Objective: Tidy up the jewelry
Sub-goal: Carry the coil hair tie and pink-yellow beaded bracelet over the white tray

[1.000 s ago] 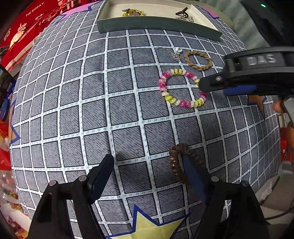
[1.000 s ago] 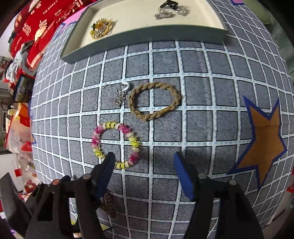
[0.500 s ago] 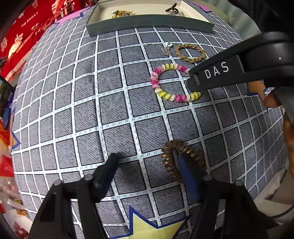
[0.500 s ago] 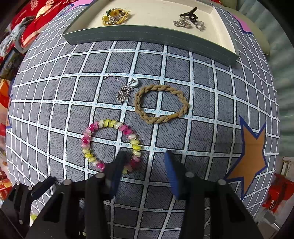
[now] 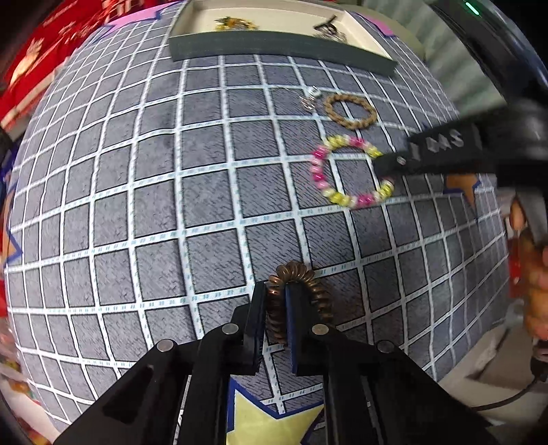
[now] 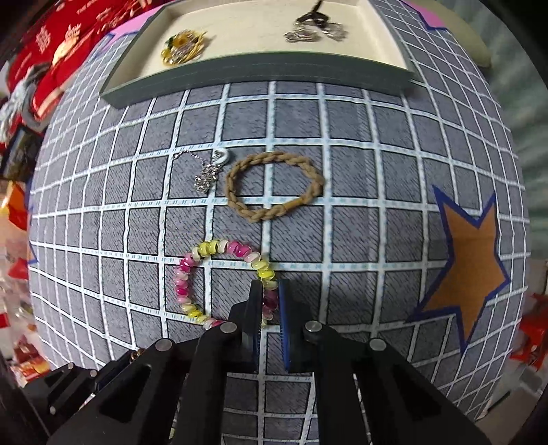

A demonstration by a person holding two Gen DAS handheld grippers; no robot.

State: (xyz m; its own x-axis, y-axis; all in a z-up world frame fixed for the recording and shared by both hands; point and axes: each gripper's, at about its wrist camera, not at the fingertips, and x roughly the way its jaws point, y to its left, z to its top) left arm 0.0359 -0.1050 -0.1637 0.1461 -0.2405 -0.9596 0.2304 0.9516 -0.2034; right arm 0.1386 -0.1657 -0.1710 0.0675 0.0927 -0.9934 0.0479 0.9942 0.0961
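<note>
The left gripper (image 5: 275, 318) is pinched shut on the brown coil band (image 5: 298, 297) near the cloth's (image 5: 154, 205) front edge, and the right gripper (image 6: 270, 318) is pinched shut on the bead bracelet (image 6: 222, 280) in the middle. Both rings lie flat, round, pointing no way. I think this is the grabbing step; next, lift both to the tray (image 6: 260, 73) at the far edge.

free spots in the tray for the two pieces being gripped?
Tray: bare middle between the gold brooch and the silver pieces, plus the near strip. Crowded outside: necklace, braided band, beaded bracelet lie together.
</note>
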